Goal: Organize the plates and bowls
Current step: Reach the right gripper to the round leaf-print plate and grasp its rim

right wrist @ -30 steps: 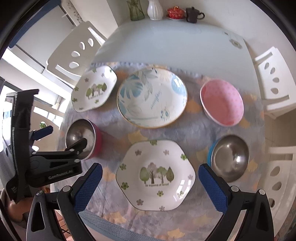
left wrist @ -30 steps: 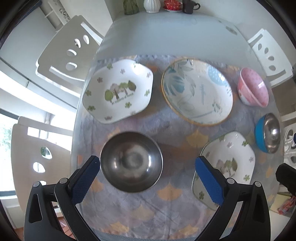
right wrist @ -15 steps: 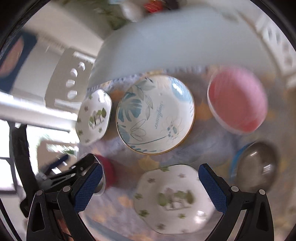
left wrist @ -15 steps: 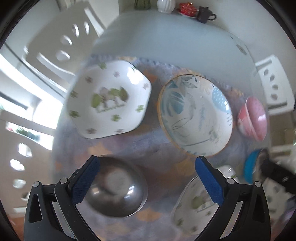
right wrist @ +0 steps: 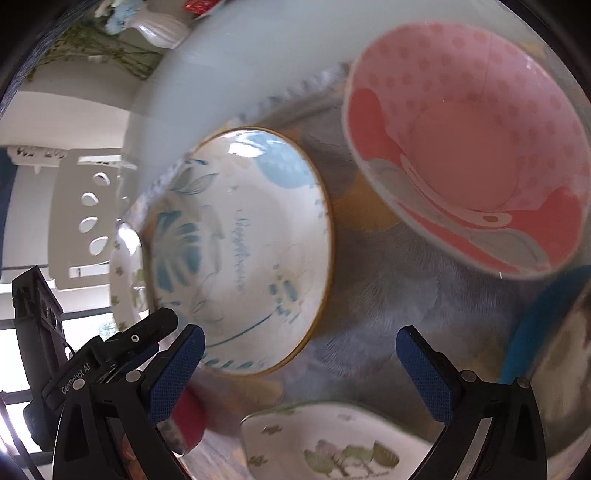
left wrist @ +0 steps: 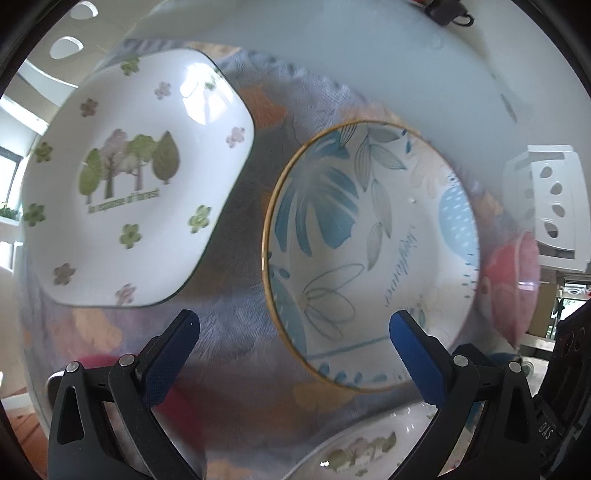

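My left gripper (left wrist: 293,334) is open, low over the cloth between a white forest-print plate (left wrist: 129,177) on its left and a round blue-leaf plate (left wrist: 369,254) on its right. A second forest-print plate (left wrist: 354,454) shows at the bottom edge. My right gripper (right wrist: 299,354) is open and empty. It hovers close above the cloth, with the blue-leaf plate (right wrist: 240,251) at its left and a pink dotted bowl (right wrist: 472,147) at upper right. The other forest plate (right wrist: 332,446) lies just below it. A blue-sided steel bowl (right wrist: 554,332) sits at the right edge.
A patterned cloth (left wrist: 243,280) covers the near part of the pale table (left wrist: 369,66). A red-sided bowl (right wrist: 190,417) sits at lower left. White chairs (left wrist: 554,206) stand around the table. A white vase (right wrist: 159,26) stands at the far end.
Both grippers have dropped and pushed forward toward the dishes, so the plates and pink bowl loom much larger. The steel bowl slid out of the left view. Both stay open.
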